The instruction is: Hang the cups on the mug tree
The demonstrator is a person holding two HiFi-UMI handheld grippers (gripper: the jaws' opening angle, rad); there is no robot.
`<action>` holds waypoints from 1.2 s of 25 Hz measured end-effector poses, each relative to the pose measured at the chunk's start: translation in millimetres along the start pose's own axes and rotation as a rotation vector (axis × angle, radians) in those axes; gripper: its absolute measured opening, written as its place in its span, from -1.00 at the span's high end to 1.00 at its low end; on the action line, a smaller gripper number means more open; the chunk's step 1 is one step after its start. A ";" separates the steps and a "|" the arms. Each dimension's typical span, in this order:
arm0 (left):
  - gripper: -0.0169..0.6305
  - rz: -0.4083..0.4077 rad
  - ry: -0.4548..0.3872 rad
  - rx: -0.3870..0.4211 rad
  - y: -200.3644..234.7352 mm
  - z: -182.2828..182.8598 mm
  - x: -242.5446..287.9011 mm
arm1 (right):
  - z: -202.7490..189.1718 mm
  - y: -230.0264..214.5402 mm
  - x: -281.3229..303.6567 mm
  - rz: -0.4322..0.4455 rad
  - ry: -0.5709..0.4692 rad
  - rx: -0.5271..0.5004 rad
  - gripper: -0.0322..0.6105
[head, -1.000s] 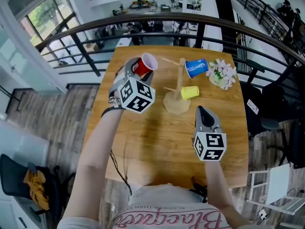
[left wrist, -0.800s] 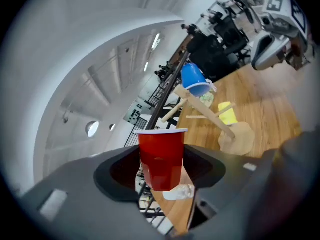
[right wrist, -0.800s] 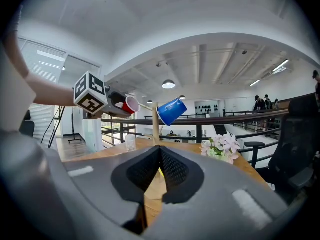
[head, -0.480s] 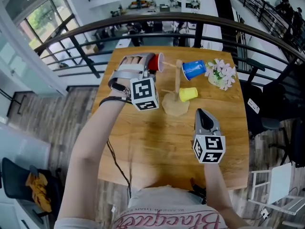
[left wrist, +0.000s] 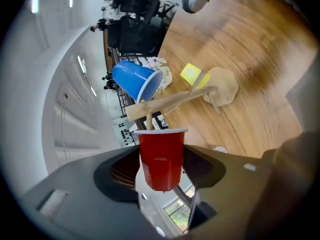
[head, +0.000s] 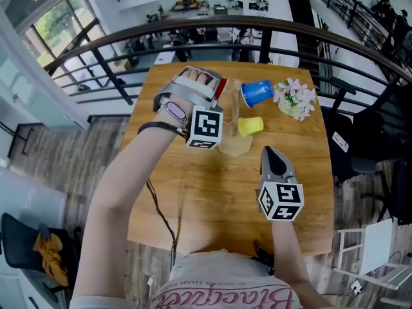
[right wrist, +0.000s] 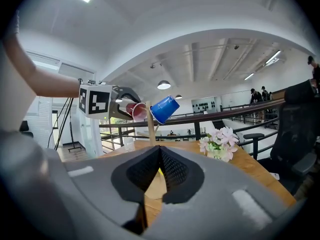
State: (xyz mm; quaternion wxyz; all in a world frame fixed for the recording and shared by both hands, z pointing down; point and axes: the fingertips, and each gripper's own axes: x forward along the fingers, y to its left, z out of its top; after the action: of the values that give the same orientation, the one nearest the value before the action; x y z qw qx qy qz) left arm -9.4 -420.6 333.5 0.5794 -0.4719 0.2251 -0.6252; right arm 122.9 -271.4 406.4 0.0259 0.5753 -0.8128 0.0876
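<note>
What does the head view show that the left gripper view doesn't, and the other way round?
Only the head view: the person's arms and shirt, and the marker cube of the right hand-held gripper.

Only the left gripper view: the left hand-held gripper with its jaws pressed on the sides of the red cup, and a peg of the mug tree at the cup's rim.

Both: the blue cup and yellow cup hung on the mug tree, and the wooden table.

A pot of pink flowers [head: 296, 99] sits on the wooden table [head: 212, 192] by a black railing [head: 265, 44].
</note>
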 end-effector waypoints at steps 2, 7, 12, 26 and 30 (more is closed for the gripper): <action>0.07 -0.006 0.015 0.073 -2.3 4.9 0.8 | -0.7 -1.6 -1.3 -0.003 -0.001 0.008 0.89; 0.07 -0.010 0.042 0.208 -7.1 12.6 3.7 | 2.7 -4.6 -3.8 -0.009 -0.016 0.018 0.89; 0.06 -0.025 0.034 0.178 -8.1 17.3 3.5 | 7.2 -7.1 -7.3 -0.017 -0.030 0.031 0.89; -0.79 0.033 0.029 -0.039 1.4 2.6 -20.2 | 27.9 -2.6 -24.8 -0.035 -0.078 0.006 0.89; -0.83 0.029 0.024 -0.153 1.1 -4.6 -35.2 | 36.1 1.4 -30.0 -0.041 -0.084 -0.030 0.89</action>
State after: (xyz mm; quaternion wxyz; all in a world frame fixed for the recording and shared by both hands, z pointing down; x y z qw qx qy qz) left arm -16.9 -389.1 319.0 0.5481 -0.5036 0.2861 -0.6034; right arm 133.8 -249.2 366.5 0.0021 0.5947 -0.8024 0.0507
